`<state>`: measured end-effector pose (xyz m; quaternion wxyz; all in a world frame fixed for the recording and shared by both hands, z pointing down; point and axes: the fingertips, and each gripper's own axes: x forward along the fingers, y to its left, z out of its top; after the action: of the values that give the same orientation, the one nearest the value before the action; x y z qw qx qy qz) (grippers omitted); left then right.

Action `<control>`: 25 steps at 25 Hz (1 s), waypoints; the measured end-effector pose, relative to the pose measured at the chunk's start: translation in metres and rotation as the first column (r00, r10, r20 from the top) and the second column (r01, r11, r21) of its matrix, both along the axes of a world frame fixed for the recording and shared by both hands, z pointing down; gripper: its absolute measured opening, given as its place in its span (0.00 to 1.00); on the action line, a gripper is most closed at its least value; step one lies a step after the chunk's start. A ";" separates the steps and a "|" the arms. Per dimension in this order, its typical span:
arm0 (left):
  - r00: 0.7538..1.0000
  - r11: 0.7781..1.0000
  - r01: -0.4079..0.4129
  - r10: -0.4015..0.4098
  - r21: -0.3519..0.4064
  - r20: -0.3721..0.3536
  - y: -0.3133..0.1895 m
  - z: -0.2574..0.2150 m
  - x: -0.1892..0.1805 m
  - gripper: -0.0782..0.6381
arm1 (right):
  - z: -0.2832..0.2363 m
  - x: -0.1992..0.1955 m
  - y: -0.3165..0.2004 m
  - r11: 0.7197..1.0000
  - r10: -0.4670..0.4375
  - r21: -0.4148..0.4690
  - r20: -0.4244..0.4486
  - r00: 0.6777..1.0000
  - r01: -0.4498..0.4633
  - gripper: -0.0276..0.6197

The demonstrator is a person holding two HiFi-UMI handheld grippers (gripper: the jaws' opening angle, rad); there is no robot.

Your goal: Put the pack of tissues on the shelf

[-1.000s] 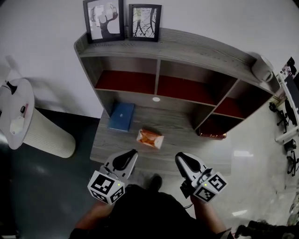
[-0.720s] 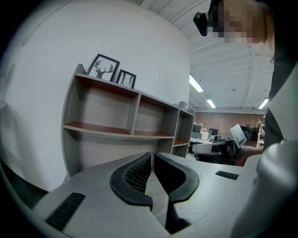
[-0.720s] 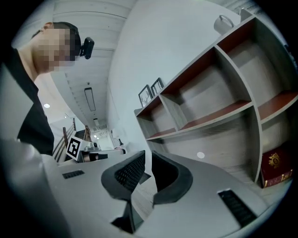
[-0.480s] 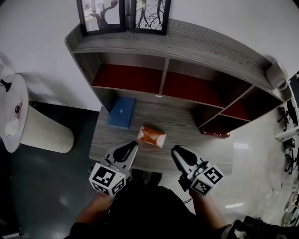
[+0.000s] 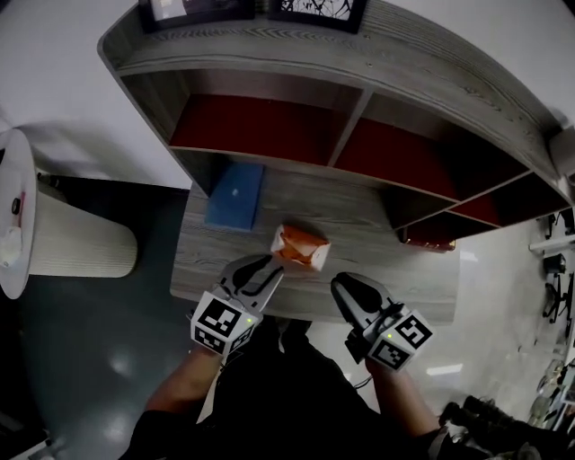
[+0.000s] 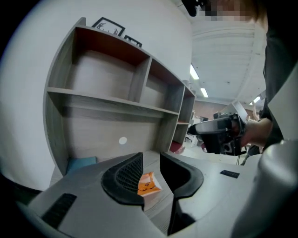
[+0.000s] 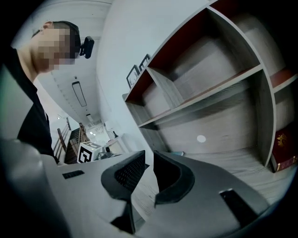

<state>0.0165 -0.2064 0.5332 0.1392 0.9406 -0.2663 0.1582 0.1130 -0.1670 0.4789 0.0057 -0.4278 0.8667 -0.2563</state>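
Note:
The orange and white pack of tissues (image 5: 301, 247) lies on the grey wooden desk surface (image 5: 377, 225) under the shelf unit (image 5: 359, 54). My left gripper (image 5: 267, 267) sits just in front of the pack, its tips close to its near left edge. In the left gripper view the pack (image 6: 148, 183) shows through the gap of the left gripper (image 6: 151, 160), whose jaws are opening and whose pads do not touch it. My right gripper (image 5: 346, 287) hovers to the pack's right near the desk's front edge. Its jaws stand almost together, with nothing between them (image 7: 149, 158).
A blue book (image 5: 235, 195) lies at the desk's back left. The upper compartments have red backs; a red packet (image 5: 429, 241) sits in the low right one. Picture frames (image 5: 314, 7) stand on top. A ribbed white stand (image 5: 72, 247) is on the floor at left.
Both grippers have moved forward toward the pack, and the left one now reaches it. The left jaws have parted. The head view has shifted closer to the shelf.

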 end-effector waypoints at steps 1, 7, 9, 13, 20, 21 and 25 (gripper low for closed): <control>1.000 1.000 -0.010 0.010 -0.005 0.011 -0.002 0.009 0.001 0.27 | 0.004 -0.001 -0.001 1.000 0.002 -0.009 0.001 1.000 -0.002 0.08; 0.997 0.997 -0.057 0.059 -0.043 0.052 -0.014 0.061 0.011 0.31 | 0.029 -0.003 -0.005 0.998 0.008 -0.058 0.002 1.000 -0.008 0.08; 0.995 0.996 -0.070 0.073 -0.052 0.064 -0.016 0.076 0.016 0.32 | 0.037 -0.002 -0.005 0.997 0.013 -0.074 0.007 1.000 -0.013 0.08; 0.986 0.992 -0.108 0.115 -0.068 0.119 -0.018 0.107 0.026 0.33 | 0.054 -0.002 -0.006 0.994 0.020 -0.103 0.020 1.000 -0.018 0.08; 0.969 0.985 -0.136 0.155 -0.110 0.192 -0.022 0.151 0.038 0.37 | 0.067 -0.004 -0.006 0.993 0.017 -0.120 0.035 0.999 -0.013 0.08; 0.965 0.984 -0.141 0.162 -0.110 0.209 -0.023 0.158 0.039 0.38 | 0.069 -0.004 -0.005 0.992 0.019 -0.122 0.037 0.999 -0.014 0.08; 0.935 0.982 -0.161 0.185 -0.104 0.303 -0.022 0.184 0.042 0.42 | 0.072 0.001 -0.001 0.991 0.030 -0.130 0.039 0.999 -0.024 0.08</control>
<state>0.0586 -0.2287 0.7176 0.1172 0.9175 -0.1948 0.3264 0.1137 -0.1676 0.5511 -0.0011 -0.4337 0.8421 -0.3205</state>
